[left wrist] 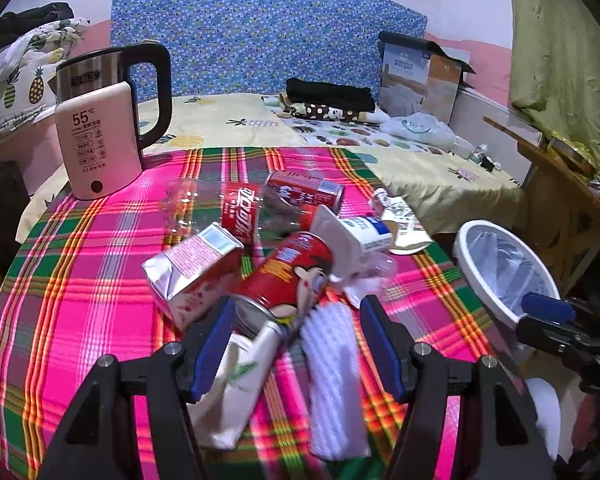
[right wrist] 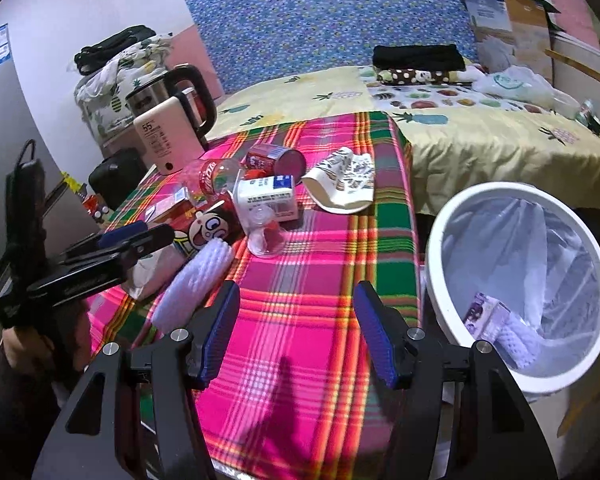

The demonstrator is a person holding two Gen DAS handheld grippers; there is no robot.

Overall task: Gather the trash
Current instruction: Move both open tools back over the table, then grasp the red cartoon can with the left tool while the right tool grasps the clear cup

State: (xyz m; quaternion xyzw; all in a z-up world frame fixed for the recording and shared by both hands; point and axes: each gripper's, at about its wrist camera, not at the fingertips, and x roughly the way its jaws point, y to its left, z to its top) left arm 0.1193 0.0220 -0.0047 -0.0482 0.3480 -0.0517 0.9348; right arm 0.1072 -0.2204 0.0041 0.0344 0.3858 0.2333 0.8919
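Table (right wrist: 324, 288) under a pink, green and orange plaid cloth, carrying a heap of trash. Left gripper (left wrist: 298, 344): fingers (left wrist: 216, 344) apart, held low over the near end of the heap; between them lie a white foam net sleeve (left wrist: 332, 380) and a white paper packet with a green leaf mark (left wrist: 240, 384), neither clamped. Just beyond the fingertips: a red can with a cartoon face (left wrist: 288, 276), lying on its side, its metal end toward the camera; a pink and silver carton (left wrist: 196, 268) to its left, touching it; a white carton with blue print (left wrist: 360, 236) to its right. Farther back: a clear cola bottle with a red label (left wrist: 236, 212), a second red can (left wrist: 308, 192), a flattened patterned paper cup (left wrist: 400, 220). Right gripper (right wrist: 298, 332): fingers (right wrist: 374, 340) apart, over bare cloth, nothing between them, well apart from the heap. White bin (right wrist: 436, 248) with a clear liner, beside the table's right edge, holding a foam sleeve and a small purple packet at the bottom. White and steel kettle (left wrist: 100, 132) upright at the table's far left corner. Bed (left wrist: 440, 184) with a yellow fruit-print sheet behind the table.
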